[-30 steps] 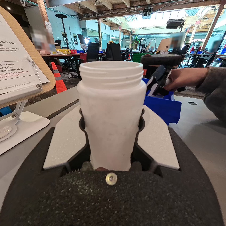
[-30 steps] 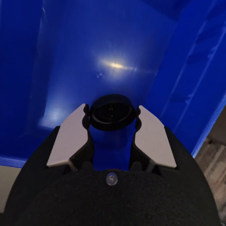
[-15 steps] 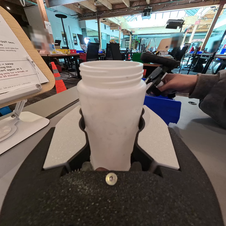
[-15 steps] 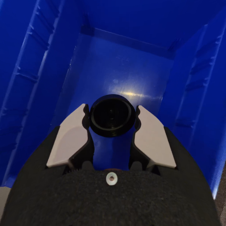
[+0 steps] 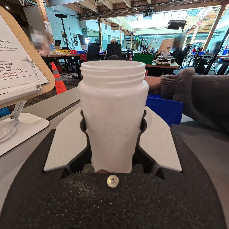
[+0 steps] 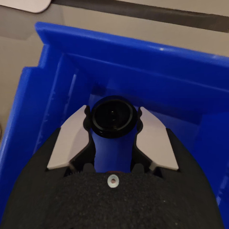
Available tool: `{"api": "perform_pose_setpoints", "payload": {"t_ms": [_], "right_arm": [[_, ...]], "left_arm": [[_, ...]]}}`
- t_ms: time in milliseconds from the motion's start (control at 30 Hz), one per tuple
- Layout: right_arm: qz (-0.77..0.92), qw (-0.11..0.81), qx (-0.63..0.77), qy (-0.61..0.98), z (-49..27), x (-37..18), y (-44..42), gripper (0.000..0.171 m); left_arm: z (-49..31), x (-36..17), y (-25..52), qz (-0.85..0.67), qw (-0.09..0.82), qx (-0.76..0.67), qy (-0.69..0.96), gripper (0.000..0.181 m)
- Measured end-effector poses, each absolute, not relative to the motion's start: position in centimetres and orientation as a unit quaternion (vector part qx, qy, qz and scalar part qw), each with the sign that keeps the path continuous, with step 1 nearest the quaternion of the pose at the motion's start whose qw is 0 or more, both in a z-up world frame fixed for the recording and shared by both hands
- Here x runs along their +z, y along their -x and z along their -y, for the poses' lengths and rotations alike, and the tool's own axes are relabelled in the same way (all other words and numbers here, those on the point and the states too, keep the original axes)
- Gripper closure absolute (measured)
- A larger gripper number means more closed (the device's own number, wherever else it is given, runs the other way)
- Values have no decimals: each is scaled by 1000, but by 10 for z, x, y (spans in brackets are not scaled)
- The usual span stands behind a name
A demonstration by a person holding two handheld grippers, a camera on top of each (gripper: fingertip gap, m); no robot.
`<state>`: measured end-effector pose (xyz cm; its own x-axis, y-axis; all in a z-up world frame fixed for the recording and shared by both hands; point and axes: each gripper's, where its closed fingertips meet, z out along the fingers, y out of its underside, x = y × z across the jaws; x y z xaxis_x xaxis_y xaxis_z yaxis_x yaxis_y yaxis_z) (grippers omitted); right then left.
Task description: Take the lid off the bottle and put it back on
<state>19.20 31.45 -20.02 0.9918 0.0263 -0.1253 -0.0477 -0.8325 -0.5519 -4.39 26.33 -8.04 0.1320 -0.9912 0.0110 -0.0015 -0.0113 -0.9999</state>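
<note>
Item 1 — bottle [image 5: 113, 111]: white plastic, wide threaded neck, mouth uncovered, upright at the centre of the left wrist view. Held by the left tongs [image 5: 113, 123], whose two fingers are clamped against its sides; white finger faces flank it left and right.

Item 2 — lid [image 6: 113, 117]: black, round, hollow side turned toward the camera, at the centre of the right wrist view. Gripped at the tips of the right tongs [image 6: 113, 118], closed on its rim from both sides. It sits over the inside of the blue bin [image 6: 161, 69], near the bin's corner at upper left of the frame; whether it touches the bin floor cannot be told.

Item 3 — blue bin: open-topped plastic, standing on the grey tabletop [image 5: 204, 154]. In the left wrist view it shows at right of centre, behind the bottle [image 5: 164, 111].

Item 4 — person's hand [image 5: 153, 85] and grey sleeve [image 5: 198, 99]: reach in from the right edge of the left wrist view, above the bin; the hand is partly hidden by the bottle.

Item 5 — document stand [image 5: 18, 62]: wooden board carrying a printed sheet, on a white base, at the left edge of the frame.

Item 6 — orange traffic cone [image 5: 58, 79]: on the floor beyond the tabletop, left of the bottle.
</note>
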Motion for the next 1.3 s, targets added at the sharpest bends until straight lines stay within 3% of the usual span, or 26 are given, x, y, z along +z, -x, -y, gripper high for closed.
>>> {"api": "perform_pose_setpoints", "payload": {"t_ms": [167, 300, 533, 767, 933, 1167, 1200, 1233, 1300], "right_arm": [[21, 277, 33, 960, -317, -203, -192, 95], [14, 334, 0, 943, -298, -170, -195, 55], [33, 549, 21, 835, -182, -76, -125, 74], [115, 606, 124, 777, -98, -83, 4, 80], [170, 587, 147, 778, -127, -123, 75, 72], [149, 592, 158, 776, -253, -104, 88, 59], [152, 570, 164, 791, -264, -111, 90, 69], [156, 540, 179, 807, -266, -116, 93, 89], [129, 526, 191, 819, -261, -108, 87, 90]], "left_arm": [[-263, -81, 44, -463, 529, -470, 535, 95], [-265, -80, 47, -454, 536, -455, 548, 95], [-243, -56, 63, -425, 543, -441, 574, 82], [-194, -58, 139, -389, 502, -387, 668, 90], [-139, -100, 196, -357, 473, -363, 719, 96], [-107, -134, 223, -342, 453, -357, 742, 99], [-110, -133, 225, -343, 464, -345, 740, 100], [-112, -133, 229, -345, 473, -333, 739, 100], [-116, -133, 240, -347, 489, -306, 740, 101]]}}
